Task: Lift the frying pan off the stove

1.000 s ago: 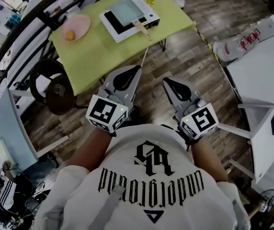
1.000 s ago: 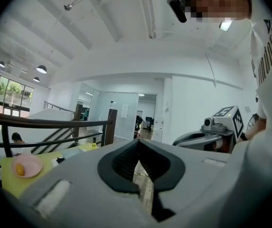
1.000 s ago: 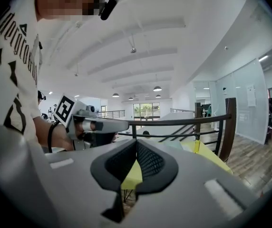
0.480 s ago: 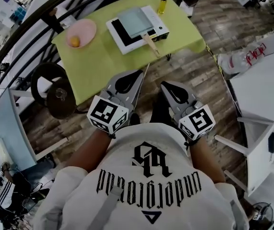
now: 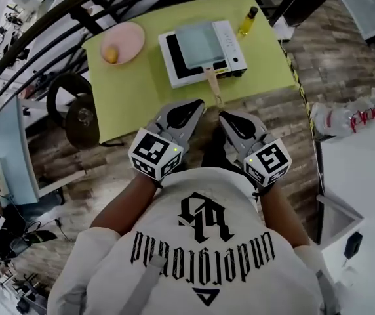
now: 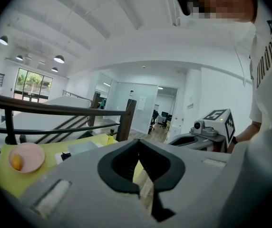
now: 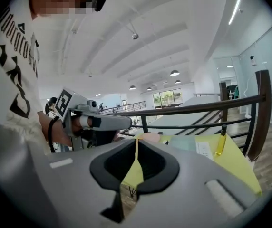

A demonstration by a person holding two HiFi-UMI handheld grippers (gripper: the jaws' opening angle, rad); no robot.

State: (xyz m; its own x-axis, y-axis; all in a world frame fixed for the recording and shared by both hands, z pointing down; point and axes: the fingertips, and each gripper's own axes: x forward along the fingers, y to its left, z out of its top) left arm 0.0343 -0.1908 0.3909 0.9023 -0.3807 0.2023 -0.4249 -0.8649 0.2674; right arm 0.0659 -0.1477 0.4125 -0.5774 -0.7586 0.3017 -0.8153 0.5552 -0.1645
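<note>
Head view: frying pan (image 5: pixel 200 44) on stove (image 5: pixel 231 42) between plate (image 5: pixel 132 37) and oil bottle (image 5: pixel 248 21); left gripper (image 5: pixel 197 104), right gripper (image 5: pixel 224 117) fingers closed, empty.

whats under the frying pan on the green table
The frying pan sits on a white stove whose black top shows along the pan's edges. The cooking zone directly beneath the pan is covered, so it can't be seen.

Head cam sits high, looking steeply down past the person's chest at left tool (image 5: pixel 198 103), right tool (image 5: pixel 222 115) & green surface (image 5: pixel 141 90) just ahead. Each tool cam rides close behind its own jaws, facing roughly level toward the railing (image 6: pixel 55 109). Both share that surface & see the other tool alongside.
</note>
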